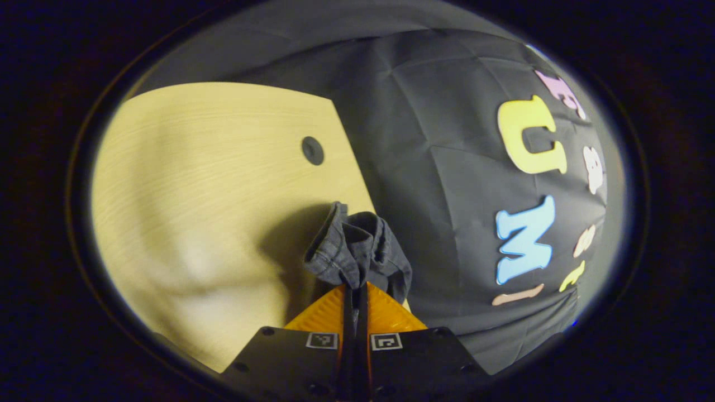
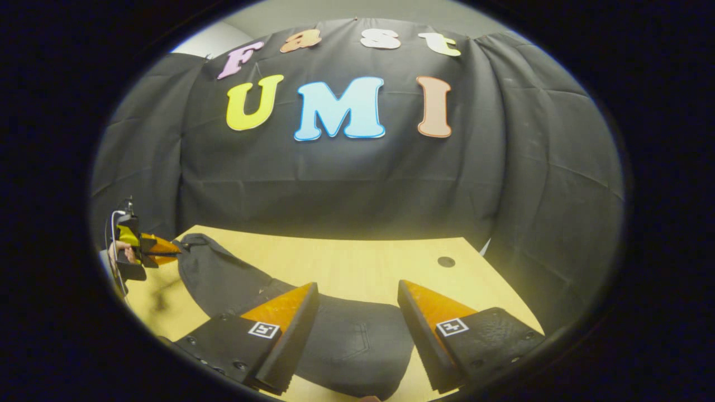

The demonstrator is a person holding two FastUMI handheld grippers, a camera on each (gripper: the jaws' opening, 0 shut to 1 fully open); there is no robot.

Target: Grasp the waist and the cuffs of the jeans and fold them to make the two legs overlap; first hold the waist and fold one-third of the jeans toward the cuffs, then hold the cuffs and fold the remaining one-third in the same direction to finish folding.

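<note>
Left gripper clamped on jeans cuffs, right gripper wide open above jeans.

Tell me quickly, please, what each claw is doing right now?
Left claw: shut on the cuffs of the jeans, lifted off the table.
Right claw: open, holding nothing, above the jeans' waist end.

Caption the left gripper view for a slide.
Left gripper fingers pinch the bunched cuffs of dark jeans above the wooden table.
</note>
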